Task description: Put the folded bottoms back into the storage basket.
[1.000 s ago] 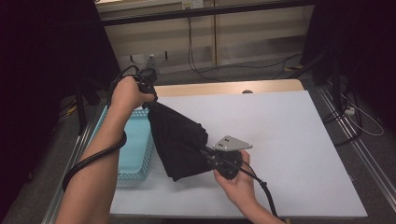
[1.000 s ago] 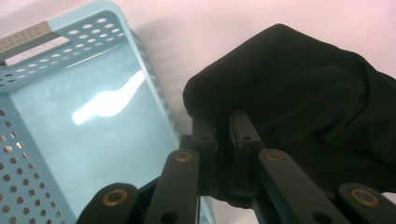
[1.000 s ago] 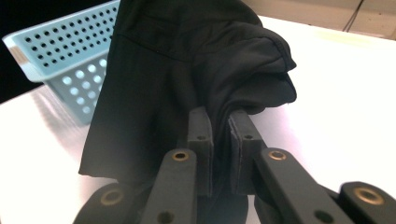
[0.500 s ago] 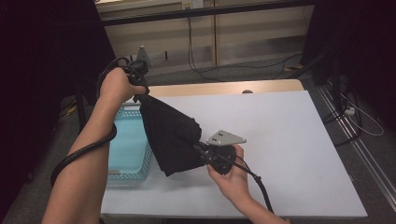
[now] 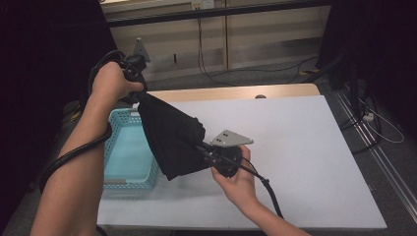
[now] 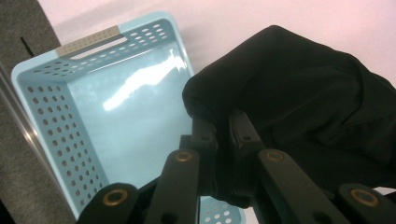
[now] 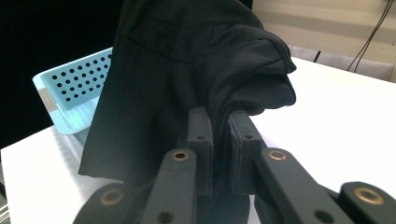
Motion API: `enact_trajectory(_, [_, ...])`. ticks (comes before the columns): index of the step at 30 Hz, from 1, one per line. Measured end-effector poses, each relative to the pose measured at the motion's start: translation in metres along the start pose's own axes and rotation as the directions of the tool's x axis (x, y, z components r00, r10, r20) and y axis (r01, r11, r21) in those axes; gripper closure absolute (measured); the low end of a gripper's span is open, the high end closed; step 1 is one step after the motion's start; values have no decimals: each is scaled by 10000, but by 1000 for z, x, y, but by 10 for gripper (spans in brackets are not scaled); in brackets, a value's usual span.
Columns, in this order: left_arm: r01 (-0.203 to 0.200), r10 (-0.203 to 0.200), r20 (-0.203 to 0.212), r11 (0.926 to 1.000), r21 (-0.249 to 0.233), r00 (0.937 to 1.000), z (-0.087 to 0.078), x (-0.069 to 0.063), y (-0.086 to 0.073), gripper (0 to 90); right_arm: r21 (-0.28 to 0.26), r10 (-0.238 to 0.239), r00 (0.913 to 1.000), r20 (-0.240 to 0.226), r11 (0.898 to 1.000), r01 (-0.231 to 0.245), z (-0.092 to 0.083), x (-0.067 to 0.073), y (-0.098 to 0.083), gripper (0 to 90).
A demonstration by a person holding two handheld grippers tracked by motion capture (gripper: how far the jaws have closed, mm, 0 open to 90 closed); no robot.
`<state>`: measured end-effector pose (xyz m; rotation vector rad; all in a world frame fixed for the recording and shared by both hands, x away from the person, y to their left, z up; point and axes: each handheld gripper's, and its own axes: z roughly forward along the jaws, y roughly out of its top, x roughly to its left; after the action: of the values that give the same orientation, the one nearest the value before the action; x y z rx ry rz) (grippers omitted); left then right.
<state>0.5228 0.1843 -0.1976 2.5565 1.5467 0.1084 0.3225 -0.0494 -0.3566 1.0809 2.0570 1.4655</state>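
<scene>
High view shows me both hand-held grippers, left (image 5: pixel 140 93) and right (image 5: pixel 206 149), clenched on the black cloth (image 5: pixel 172 137) hanging over the basket (image 5: pixel 115 115) edge, so I'd keep both grips tight and lower it inside evenly.

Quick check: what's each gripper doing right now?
Left gripper: shut on the black garment.
Right gripper: shut on the same black garment.
</scene>
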Motion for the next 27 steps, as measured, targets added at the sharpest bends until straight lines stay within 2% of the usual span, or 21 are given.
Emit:
enact_trajectory(18, [348, -349, -114, 9993, -116, 9993, -32, 19, -6, 833, -275, -191, 9991, -380, 9995, 181, 11, 15, 22, 811])
enact_trajectory(27, [669, -675, -192, 9973, -302, 9975, -45, 36, -10, 833, -425, -313, 9973, -661, 9987, 285, 25, 28, 35, 811])
